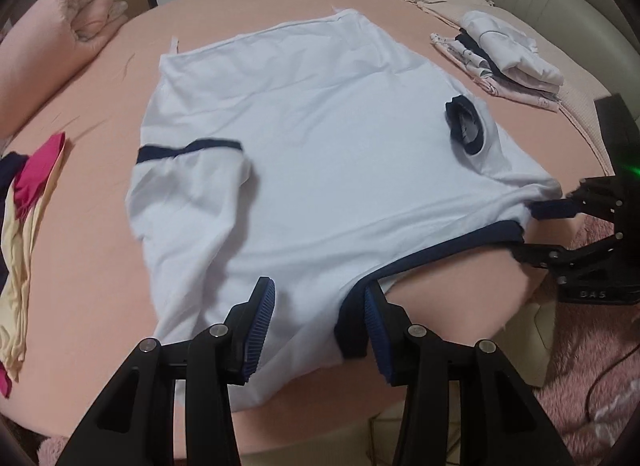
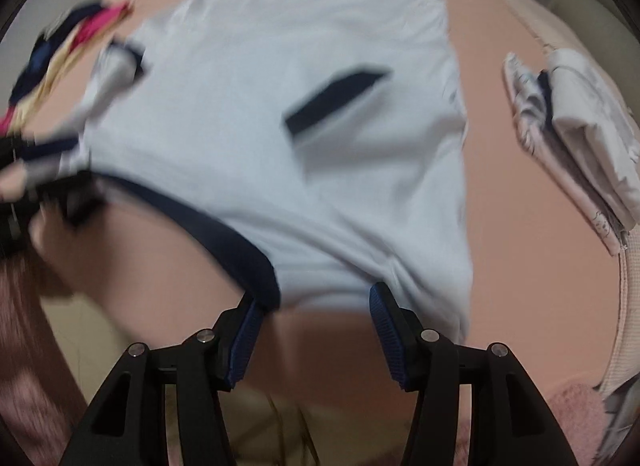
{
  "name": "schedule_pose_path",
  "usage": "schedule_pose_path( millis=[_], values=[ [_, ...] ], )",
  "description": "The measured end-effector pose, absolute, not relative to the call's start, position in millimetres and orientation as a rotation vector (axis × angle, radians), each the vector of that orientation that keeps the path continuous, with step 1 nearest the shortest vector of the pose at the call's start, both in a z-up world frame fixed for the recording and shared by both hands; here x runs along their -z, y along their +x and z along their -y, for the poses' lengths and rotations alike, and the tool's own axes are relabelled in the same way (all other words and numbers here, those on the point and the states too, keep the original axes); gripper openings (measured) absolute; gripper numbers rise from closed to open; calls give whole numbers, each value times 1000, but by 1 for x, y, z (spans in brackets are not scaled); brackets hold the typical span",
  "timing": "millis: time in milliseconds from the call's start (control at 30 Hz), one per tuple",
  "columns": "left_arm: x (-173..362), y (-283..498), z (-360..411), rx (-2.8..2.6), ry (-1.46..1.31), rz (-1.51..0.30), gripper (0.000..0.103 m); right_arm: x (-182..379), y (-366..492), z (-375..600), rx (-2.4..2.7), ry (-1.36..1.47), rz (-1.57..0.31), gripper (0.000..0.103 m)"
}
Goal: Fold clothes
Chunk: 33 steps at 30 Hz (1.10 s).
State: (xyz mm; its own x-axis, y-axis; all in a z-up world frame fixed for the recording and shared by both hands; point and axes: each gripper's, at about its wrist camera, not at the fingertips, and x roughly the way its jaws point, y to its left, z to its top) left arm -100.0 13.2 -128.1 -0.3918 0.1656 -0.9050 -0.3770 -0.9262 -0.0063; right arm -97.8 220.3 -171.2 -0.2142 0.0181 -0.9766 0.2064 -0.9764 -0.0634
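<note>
A white T-shirt (image 1: 320, 153) with navy trim lies spread on the pink bed (image 1: 100, 250); one navy-cuffed sleeve (image 1: 188, 149) is folded onto its body. It also fills the blurred right wrist view (image 2: 280, 125). My left gripper (image 1: 320, 306) is open, its blue pads (image 1: 262, 322) on either side of the shirt's near edge by the navy hem (image 1: 420, 258). My right gripper (image 2: 316, 318) is open at the shirt's near edge, beside the navy band (image 2: 224, 234). It shows in the left wrist view at the right (image 1: 540, 234), fingers apart around the shirt's corner.
A stack of folded clothes (image 1: 504, 53) lies at the far right of the bed, also in the right wrist view (image 2: 580, 137). A loose heap of pink, yellow and navy garments (image 1: 24, 234) lies at the left. A rolled pink quilt (image 1: 60, 37) sits far left. A fluffy pink rug (image 1: 592, 378) covers the floor.
</note>
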Motion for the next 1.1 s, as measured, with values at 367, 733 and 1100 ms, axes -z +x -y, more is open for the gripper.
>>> schedule_pose_path(
  millis=[367, 733, 1100],
  values=[
    [122, -110, 1, -2534, -1423, -173, 42, 129, -93, -227, 2390, 1635, -28, 55],
    [123, -89, -4, -2396, -1513, -215, 41, 150, -114, -201, 2549, 1647, -284, 58],
    [130, -68, -24, -2436, -1514, -398, 20, 144, -90, -230, 2511, 1613, -45, 9]
  ],
)
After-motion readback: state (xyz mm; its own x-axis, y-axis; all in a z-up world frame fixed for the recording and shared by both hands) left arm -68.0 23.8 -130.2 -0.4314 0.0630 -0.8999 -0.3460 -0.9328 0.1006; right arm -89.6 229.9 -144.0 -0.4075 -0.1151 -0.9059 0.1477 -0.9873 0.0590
